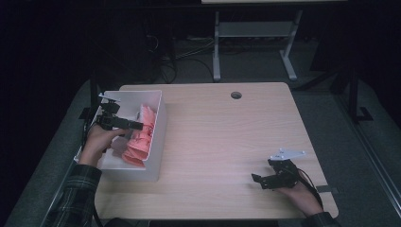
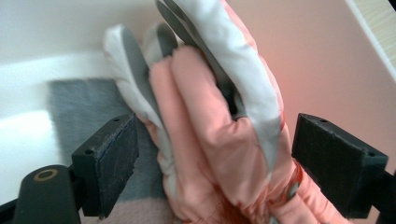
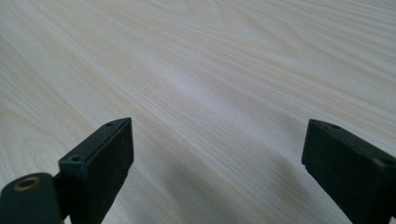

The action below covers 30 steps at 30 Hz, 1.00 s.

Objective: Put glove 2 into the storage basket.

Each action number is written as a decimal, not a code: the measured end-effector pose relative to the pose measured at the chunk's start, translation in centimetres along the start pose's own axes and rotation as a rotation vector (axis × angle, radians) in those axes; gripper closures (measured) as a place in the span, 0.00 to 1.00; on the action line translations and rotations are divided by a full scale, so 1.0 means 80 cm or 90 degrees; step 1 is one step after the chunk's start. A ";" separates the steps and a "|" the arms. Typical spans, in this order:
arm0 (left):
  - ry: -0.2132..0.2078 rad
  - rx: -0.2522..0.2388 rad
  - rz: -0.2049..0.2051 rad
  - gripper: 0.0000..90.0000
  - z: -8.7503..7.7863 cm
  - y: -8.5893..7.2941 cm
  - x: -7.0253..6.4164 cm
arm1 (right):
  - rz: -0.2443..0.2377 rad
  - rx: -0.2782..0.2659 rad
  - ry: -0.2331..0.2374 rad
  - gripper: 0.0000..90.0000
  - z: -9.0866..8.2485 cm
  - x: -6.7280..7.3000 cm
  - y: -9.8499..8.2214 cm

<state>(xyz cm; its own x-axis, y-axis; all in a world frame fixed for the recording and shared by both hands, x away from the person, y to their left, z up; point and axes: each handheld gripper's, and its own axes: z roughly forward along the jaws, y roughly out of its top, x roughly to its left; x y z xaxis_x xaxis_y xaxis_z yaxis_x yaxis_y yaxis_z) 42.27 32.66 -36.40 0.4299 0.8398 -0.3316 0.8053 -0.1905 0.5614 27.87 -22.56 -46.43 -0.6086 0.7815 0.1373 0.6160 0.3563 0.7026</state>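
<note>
1. Pink padded gloves (image 1: 140,135) lie bunched inside a white bin (image 1: 158,137) on the left part of the table (image 1: 227,142), leaning against the bin's right wall.
2. In the left gripper view one glove (image 2: 219,126) stands out close up — salmon-pink quilted fabric with white and grey panels along its fingers, which point up and away from the camera.
3. A patch of grey, fuzzy material (image 2: 77,105) lies just behind and to the left of that glove, against the bin's white inner wall; what it belongs to cannot be told.
4. The left gripper (image 2: 215,154) reaches into the bin from its left side, jaws spread wide with the glove between them. The left pad looks just beside or barely touching the fabric, the right pad stands apart from it — nothing is clamped.
5. In the high view the left gripper (image 1: 124,124) is held by the person's left hand (image 1: 97,144), over the bin's open top, with a plaid sleeve (image 1: 78,191) coming up from the bottom edge.
6. The right gripper (image 1: 265,182) sits well apart from the bin, low over the table near its front right corner, held by the right hand (image 1: 302,196).
7. In the right gripper view its jaws are spread wide, with bare pale woodgrain between them.
8. A round cable hole (image 1: 236,95) sits near the table's far edge.
</note>
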 end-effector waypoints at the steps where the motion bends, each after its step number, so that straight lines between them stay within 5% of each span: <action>1: 0.002 0.001 0.005 0.16 -0.005 0.002 -0.001 | 0.003 0.000 0.000 0.10 0.000 0.001 0.000; 7: 0.000 -0.034 0.034 0.16 -0.035 0.013 -0.014 | 0.001 0.002 -0.006 0.10 0.001 0.002 0.002; 12: -0.025 -0.064 0.072 0.16 -0.047 0.020 -0.047 | 0.004 0.002 -0.010 0.10 0.000 0.000 0.002; 30: -0.119 -0.076 0.180 0.16 -0.014 0.034 -0.167 | 0.001 0.000 -0.012 0.10 -0.001 0.001 0.002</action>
<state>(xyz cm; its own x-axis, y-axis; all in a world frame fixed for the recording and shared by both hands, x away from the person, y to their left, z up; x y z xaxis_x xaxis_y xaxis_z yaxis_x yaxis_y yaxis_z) 38.26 21.52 -29.57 0.7048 0.6531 -0.2769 0.5953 -0.3323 0.7316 27.88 -22.49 -46.21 -0.5987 0.7911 0.1254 0.6165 0.3552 0.7027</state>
